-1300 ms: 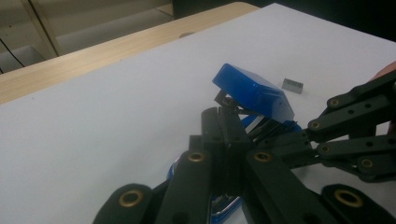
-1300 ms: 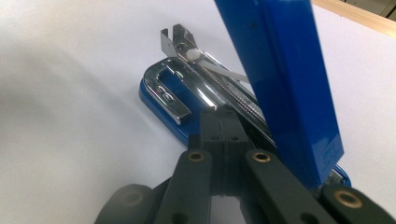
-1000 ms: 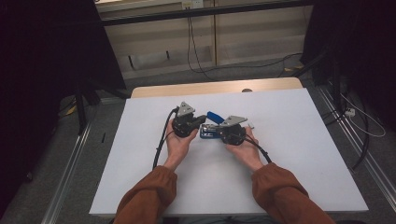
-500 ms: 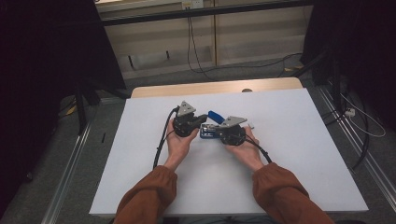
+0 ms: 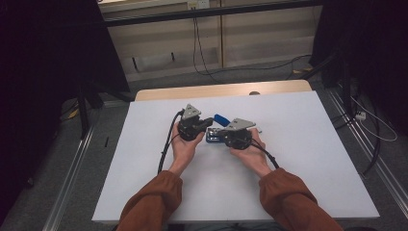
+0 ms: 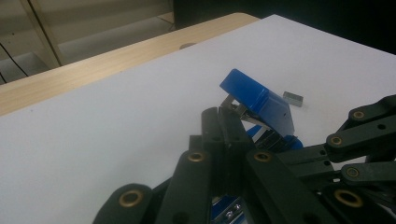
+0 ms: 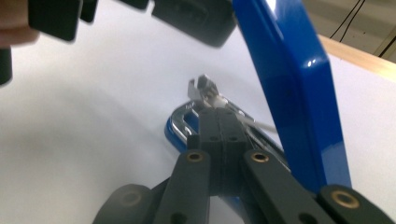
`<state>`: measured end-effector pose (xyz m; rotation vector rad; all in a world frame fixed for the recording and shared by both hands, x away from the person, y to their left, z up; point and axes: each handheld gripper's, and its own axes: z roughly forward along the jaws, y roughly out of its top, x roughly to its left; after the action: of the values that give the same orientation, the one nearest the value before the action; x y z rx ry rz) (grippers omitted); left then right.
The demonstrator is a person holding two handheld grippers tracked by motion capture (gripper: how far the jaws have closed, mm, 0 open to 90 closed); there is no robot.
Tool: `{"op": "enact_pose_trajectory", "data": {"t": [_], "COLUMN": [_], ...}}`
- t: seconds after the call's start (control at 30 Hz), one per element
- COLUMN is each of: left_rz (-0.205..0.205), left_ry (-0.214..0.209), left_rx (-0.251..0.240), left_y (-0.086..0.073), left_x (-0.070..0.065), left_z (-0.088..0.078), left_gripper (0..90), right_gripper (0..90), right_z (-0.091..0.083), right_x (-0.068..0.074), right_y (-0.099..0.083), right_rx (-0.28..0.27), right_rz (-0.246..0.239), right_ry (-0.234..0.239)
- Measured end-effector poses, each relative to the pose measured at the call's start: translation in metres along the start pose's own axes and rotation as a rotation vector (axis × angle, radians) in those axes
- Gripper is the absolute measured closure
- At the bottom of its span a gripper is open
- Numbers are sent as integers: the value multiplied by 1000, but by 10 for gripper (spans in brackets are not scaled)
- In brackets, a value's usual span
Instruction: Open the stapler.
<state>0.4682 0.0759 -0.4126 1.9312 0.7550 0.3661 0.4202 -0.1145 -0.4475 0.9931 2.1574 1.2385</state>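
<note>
The blue stapler (image 5: pixel 215 129) lies near the middle of the white table (image 5: pixel 308 159), between the two hands, with its blue top cover (image 6: pixel 259 100) swung up and tilted back, so the metal staple channel (image 7: pixel 205 95) beneath it is exposed. In the right gripper view the raised cover stands as a broad blue slab on the right, and the bare channel end pokes out just past the jaw tips.

The left gripper (image 5: pixel 193 126) sits at the stapler's left end; in its own view its two black jaws are pressed together with no gap, their tips right against the underside of the raised cover. Whether they pinch any part of the stapler I cannot tell. The right gripper (image 5: pixel 235 136) is at the stapler's right side, its jaws likewise pressed flat together, lying along the metal channel; whether anything is caught between them is hidden.

Compared with the two earlier high views, almost nothing has changed: both hands sit in the same spots, the cover is up at the same angle, and the stapler has not shifted on the table. That stillness suggests the opening step is done and the hands are steadying the stapler open rather than moving it.

A small grey block (image 6: pixel 293 98), probably a strip of staples, lies on the table just beyond the stapler. If the work is reloading, picking that up looks like the next step, and one gripper would have to let go and open for it.

Beyond the white surface a wooden table edge (image 5: pixel 221 90) shows, with cables on the floor behind.
</note>
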Motion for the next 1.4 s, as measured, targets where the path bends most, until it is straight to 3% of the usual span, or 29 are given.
{"op": "enact_pose_trajectory", "data": {"t": [0.33,0.6,0.9,1.03,1.2,1.4], "left_rz": [2,5,13,13,23,34], "left_ry": [11,7,-5,5,29,23], "left_rx": [10,8,7,18,91,112], "left_y": [-2,-1,-2,-4,-15,-18], "left_x": [3,3,4,6,8,7], "left_z": [2,1,0,0,9,12], "left_gripper": [900,900,900,900,900,900], "right_gripper": [900,900,900,900,900,900], "right_z": [11,18,21,22,22,21], "right_x": [6,6,8,9,9,8], "right_y": [10,7,6,5,6,6], "right_rx": [-37,-49,-64,-59,-55,-55], "right_rz": [5,-13,-1,-8,-18,-14], "right_ry": [-63,-113,-128,-124,-132,-133]}}
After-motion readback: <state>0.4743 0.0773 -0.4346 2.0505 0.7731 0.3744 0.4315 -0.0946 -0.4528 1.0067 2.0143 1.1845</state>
